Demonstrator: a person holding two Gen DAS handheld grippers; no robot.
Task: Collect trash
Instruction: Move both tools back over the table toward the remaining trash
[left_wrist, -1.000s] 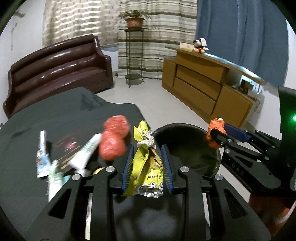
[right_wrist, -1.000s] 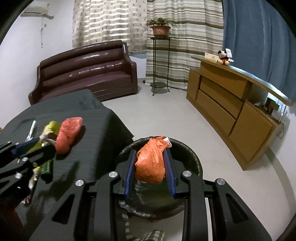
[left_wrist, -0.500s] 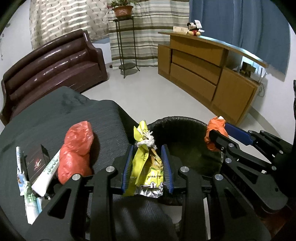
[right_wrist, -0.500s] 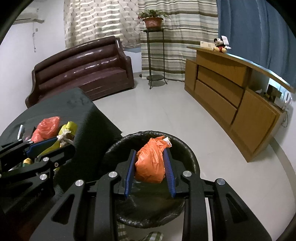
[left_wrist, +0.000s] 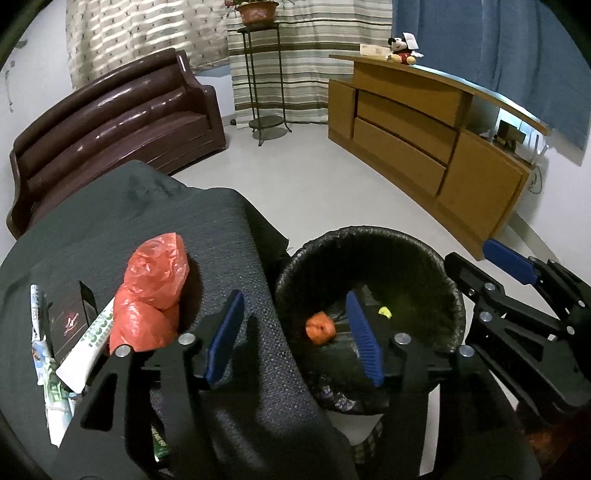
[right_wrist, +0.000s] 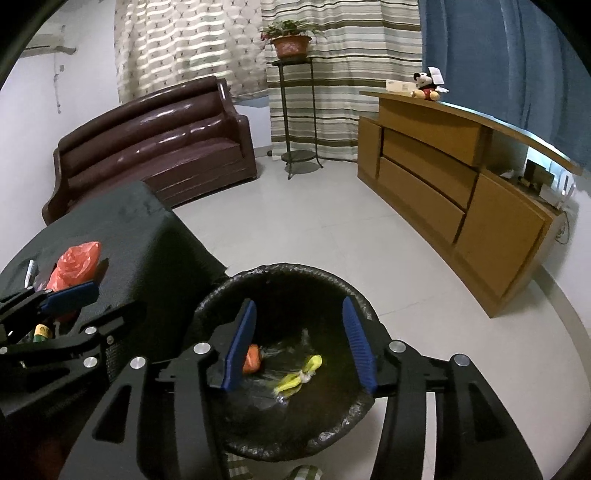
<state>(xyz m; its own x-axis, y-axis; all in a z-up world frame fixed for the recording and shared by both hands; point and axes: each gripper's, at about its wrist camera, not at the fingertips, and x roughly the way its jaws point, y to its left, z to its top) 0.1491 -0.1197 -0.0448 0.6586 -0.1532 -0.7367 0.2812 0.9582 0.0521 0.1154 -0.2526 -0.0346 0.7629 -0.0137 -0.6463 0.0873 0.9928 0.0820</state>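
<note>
A black-lined trash bin (left_wrist: 373, 240) (right_wrist: 288, 273) stands on the floor beside the dark-clothed table (left_wrist: 110, 229). An orange bag (left_wrist: 320, 328) (right_wrist: 252, 359) and a yellow wrapper (right_wrist: 299, 376) lie at its bottom. My left gripper (left_wrist: 295, 336) is open and empty, straddling the table edge and the bin rim. My right gripper (right_wrist: 300, 343) is open and empty above the bin. A red plastic bag (left_wrist: 153, 291) (right_wrist: 75, 264), a white tube (left_wrist: 88, 347), a dark box (left_wrist: 68, 317) and paper scraps (left_wrist: 38, 332) lie on the table.
A brown sofa (left_wrist: 110, 122) stands behind the table. A wooden sideboard (left_wrist: 436, 136) with a Mickey toy (left_wrist: 402, 46) runs along the right wall. A plant stand (left_wrist: 258, 74) is by the curtains. White tiled floor (right_wrist: 314, 221) surrounds the bin.
Both grippers have opened. The yellow wrapper left my left gripper and the orange bag left my right gripper; both now lie in the bin.
</note>
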